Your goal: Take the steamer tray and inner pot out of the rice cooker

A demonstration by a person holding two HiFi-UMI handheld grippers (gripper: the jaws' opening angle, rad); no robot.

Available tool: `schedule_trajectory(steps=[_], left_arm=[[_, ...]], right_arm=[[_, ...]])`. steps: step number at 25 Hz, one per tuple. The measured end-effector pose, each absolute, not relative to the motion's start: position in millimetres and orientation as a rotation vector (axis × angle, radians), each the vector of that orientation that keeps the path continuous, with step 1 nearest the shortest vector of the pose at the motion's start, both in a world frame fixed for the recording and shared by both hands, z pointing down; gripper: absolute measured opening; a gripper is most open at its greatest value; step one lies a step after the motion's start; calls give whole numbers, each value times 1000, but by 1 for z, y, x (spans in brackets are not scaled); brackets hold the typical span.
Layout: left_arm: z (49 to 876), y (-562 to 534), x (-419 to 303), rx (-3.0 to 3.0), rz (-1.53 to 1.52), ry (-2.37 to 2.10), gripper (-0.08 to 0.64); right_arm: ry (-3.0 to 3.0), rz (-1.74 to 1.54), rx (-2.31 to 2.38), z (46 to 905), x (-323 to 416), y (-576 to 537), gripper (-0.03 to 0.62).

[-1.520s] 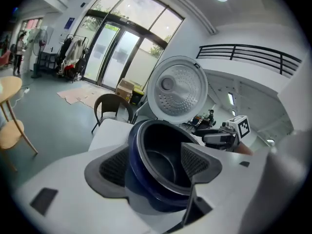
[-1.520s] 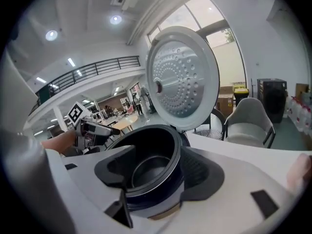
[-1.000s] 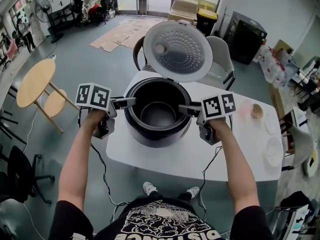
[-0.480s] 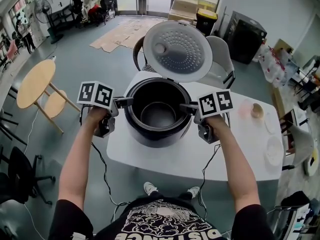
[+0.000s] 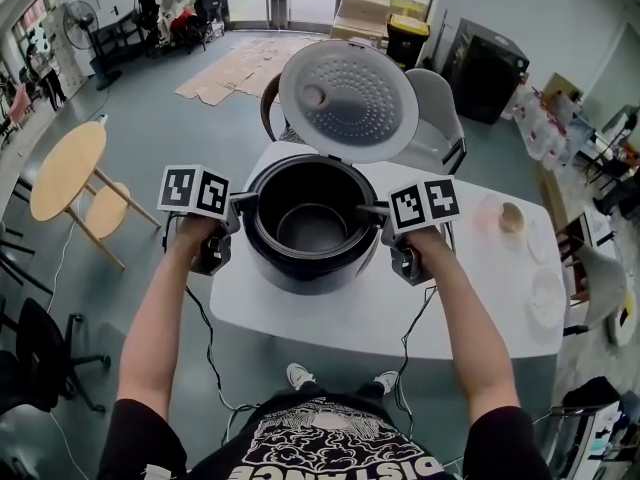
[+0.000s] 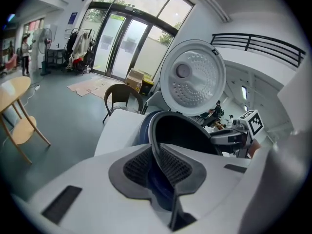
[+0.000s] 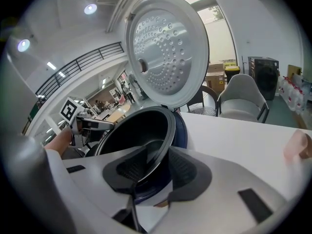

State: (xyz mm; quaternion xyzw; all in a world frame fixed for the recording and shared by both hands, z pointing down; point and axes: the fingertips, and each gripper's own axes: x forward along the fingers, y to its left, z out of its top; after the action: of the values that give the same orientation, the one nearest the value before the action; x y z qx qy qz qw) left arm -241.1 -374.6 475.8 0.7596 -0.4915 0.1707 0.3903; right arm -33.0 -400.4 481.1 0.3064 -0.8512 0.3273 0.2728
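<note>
1. Rice cooker [image 5: 310,268]: a dark round body standing on the white worktop [image 5: 400,318], towards its left half. It is set square in front of the person, so both arms reach it evenly.
2. Lid [image 5: 350,98]: swung fully up and back on its hinge, with the dimpled inner face towards the head view. This leaves the mouth of the cooker clear for a straight lift.
3. Inner pot [image 5: 312,230]: dark and seated inside the cooker. Its thin rim stands a little proud of the body, which gives the only edge that can be gripped.
4. Left tool [image 5: 245,200]: its jaws have just been closing. In the left gripper view the ribbed pads [image 6: 141,165] are clamped on the pot's rim at its left side, one pad inside the pot and one outside.
5. Right tool [image 5: 372,209]: its jaws have just been closing too. In the right gripper view the rim runs between the pads [image 7: 187,172], and they appear pressed on it at the right side.
6. Grip layout: the two holds sit opposite each other across the rim. This is probably to keep the pot level and share its weight on the way up.
7. Steamer tray: none shows in the pot. A pale round dish [image 5: 547,300] lies near the worktop's right edge, but I cannot tell whether it is the tray.
8. Step in hand, as judged: the pot is gripped but not yet lifted.
</note>
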Motion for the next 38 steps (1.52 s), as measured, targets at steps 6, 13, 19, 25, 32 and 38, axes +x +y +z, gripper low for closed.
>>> schedule_trajectory(steps=[6, 13, 19, 25, 32, 38], left_arm=[[477, -377, -244, 1913, 382, -1269, 54], [474, -373, -242, 1892, 259, -1215, 44], [473, -369, -246, 1871, 200, -1198, 31], [474, -368, -248, 1829, 78, -1151, 25], [475, -370, -246, 1790, 52, -1110, 34], [475, -369, -245, 1789, 66, -1108, 49]], right_arm=[[-2292, 910, 844, 482, -33, -400, 147], [-2304, 1033, 891, 482, -28, -405, 109], [-2336, 1131, 919, 473, -28, -408, 78], [-2343, 1182, 916, 475, -28, -410, 71], [-2346, 1177, 890, 479, -26, -409, 74], [-2349, 1167, 872, 481, -28, -406, 78]])
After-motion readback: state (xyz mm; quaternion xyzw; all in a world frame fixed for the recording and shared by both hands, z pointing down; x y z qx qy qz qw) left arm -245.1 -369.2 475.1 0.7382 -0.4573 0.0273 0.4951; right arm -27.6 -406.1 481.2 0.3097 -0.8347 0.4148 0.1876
